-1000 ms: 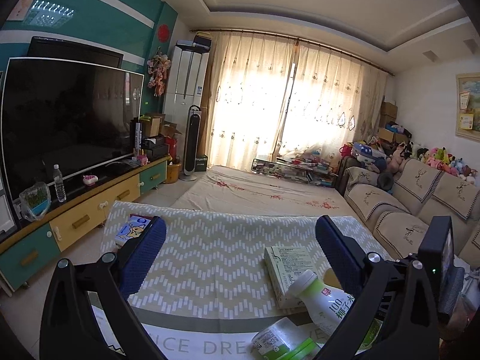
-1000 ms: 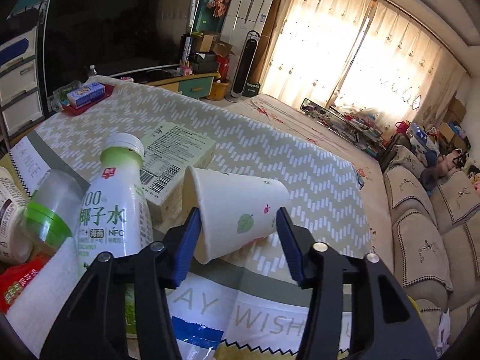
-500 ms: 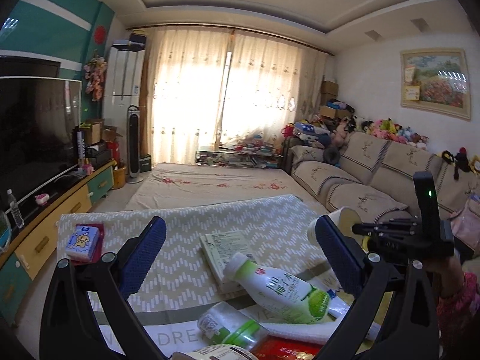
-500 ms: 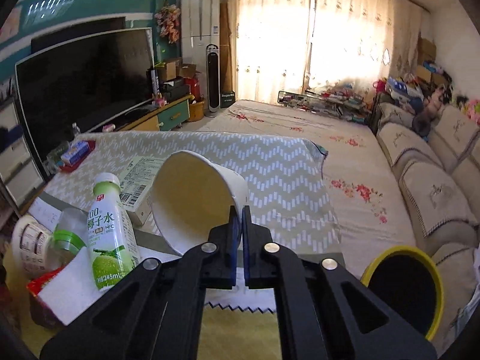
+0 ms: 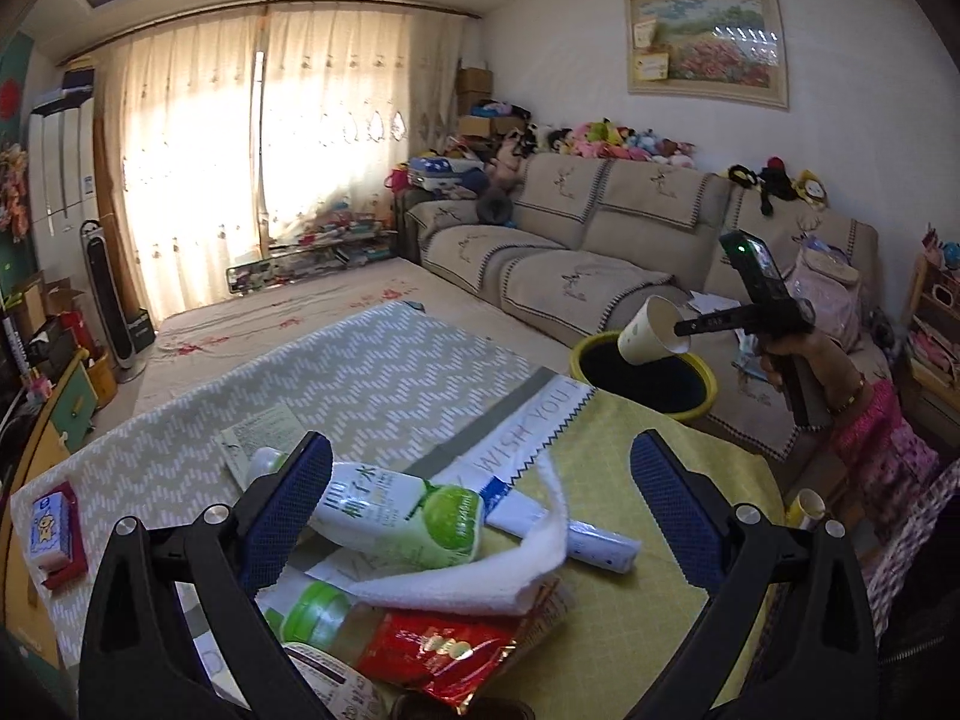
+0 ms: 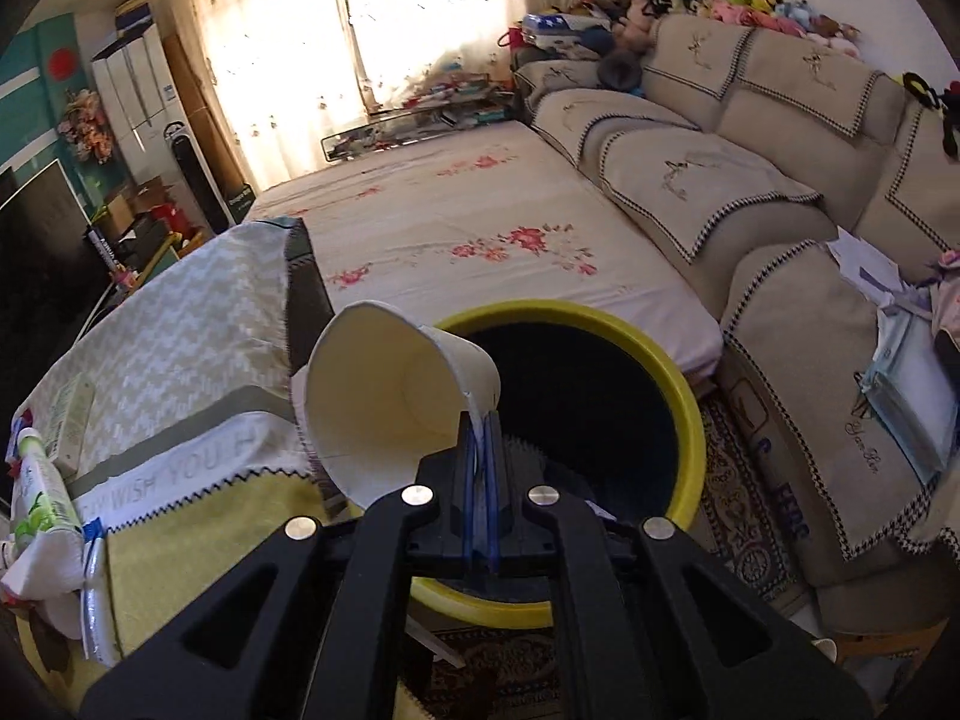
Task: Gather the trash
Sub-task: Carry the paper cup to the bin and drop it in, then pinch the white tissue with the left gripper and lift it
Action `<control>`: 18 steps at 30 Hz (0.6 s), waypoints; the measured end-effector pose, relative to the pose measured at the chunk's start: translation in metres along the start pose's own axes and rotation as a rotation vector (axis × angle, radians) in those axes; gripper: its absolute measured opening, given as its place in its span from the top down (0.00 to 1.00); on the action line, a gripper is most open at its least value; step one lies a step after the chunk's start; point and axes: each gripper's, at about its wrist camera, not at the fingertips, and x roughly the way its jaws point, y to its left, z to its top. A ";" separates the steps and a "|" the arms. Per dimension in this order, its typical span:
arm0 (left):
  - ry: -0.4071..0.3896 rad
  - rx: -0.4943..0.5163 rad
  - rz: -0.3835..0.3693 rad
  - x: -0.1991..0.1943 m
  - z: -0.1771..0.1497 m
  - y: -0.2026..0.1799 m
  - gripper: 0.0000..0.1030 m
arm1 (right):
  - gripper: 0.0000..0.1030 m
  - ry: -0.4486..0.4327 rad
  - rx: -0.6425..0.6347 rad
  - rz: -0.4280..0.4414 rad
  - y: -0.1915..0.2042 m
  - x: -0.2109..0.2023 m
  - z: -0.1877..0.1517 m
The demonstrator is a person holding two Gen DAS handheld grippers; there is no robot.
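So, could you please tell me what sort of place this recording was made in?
Most likely a family living room at home: a long beige sofa topped with plush toys, curtains over a bright window, and a framed painting on the wall.

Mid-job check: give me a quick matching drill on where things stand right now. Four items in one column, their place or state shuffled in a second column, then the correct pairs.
Items
1. paper cup
2. yellow-rimmed bin
3. coconut water bottle
4. left gripper

Places or states
A. lying on its side on the table
B. open, holding nothing, above the table clutter
C. pinched by its rim in the right gripper
D. on the floor beside the table, mouth open

Pairs: 1-C, 2-D, 3-A, 4-B
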 end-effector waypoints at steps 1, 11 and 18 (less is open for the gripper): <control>0.018 0.012 -0.013 0.004 -0.002 -0.003 0.05 | 0.87 0.003 0.008 -0.028 0.000 0.007 -0.001; 0.159 0.123 -0.092 0.037 -0.016 -0.031 0.05 | 0.55 -0.078 -0.010 -0.005 0.013 0.003 -0.013; 0.285 0.173 -0.055 0.060 -0.014 -0.050 0.27 | 0.55 -0.068 -0.018 0.085 0.023 -0.004 -0.021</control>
